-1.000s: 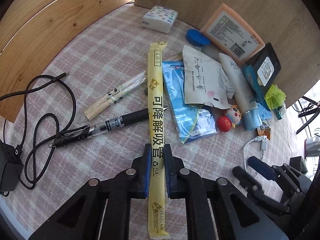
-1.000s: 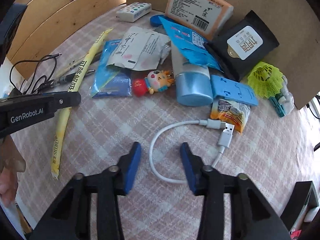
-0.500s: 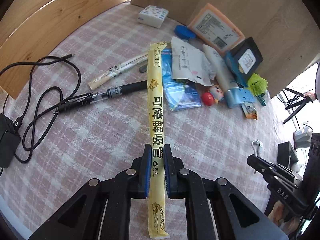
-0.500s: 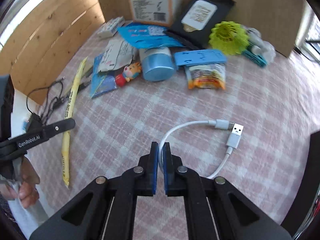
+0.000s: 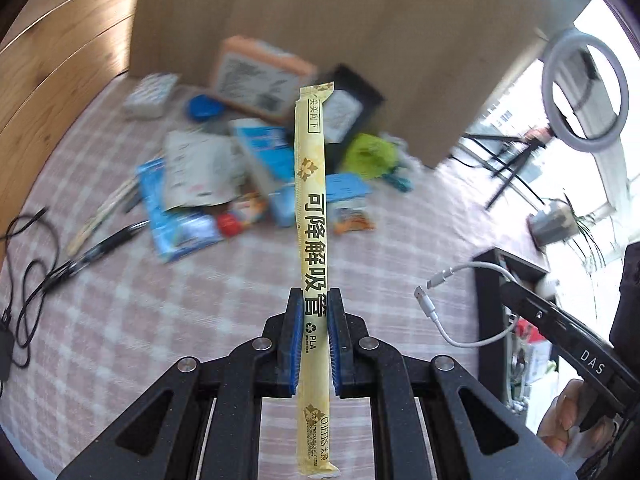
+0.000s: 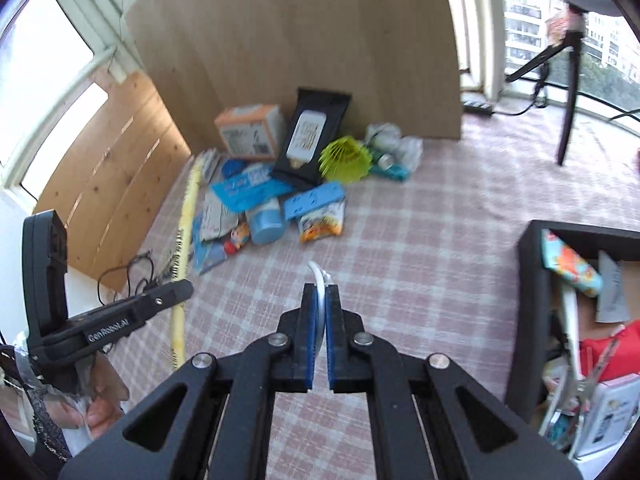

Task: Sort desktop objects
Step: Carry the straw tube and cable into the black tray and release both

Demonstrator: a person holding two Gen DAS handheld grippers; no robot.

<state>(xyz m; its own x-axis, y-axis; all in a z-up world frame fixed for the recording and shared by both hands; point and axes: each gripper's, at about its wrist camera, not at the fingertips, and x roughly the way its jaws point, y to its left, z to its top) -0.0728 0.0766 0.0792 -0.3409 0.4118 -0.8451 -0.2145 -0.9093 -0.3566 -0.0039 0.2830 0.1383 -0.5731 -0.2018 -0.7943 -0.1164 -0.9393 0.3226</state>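
Note:
My left gripper is shut on a long yellow wrapped straw and holds it up above the pink checked tablecloth; the straw also shows in the right wrist view. My right gripper is shut on a white USB cable, lifted off the cloth. In the left wrist view the cable hangs in a loop from the right gripper, its plug free.
A pile of packets, a blue tube, a black wipes pack and a yellow-green shuttlecock lies against the wooden back board. A black bin with sorted items stands at the right. A black cable and pen lie at the left.
Both grippers have risen and swung right, towards the black bin. The straw and the white cable are now lifted clear of the cloth.

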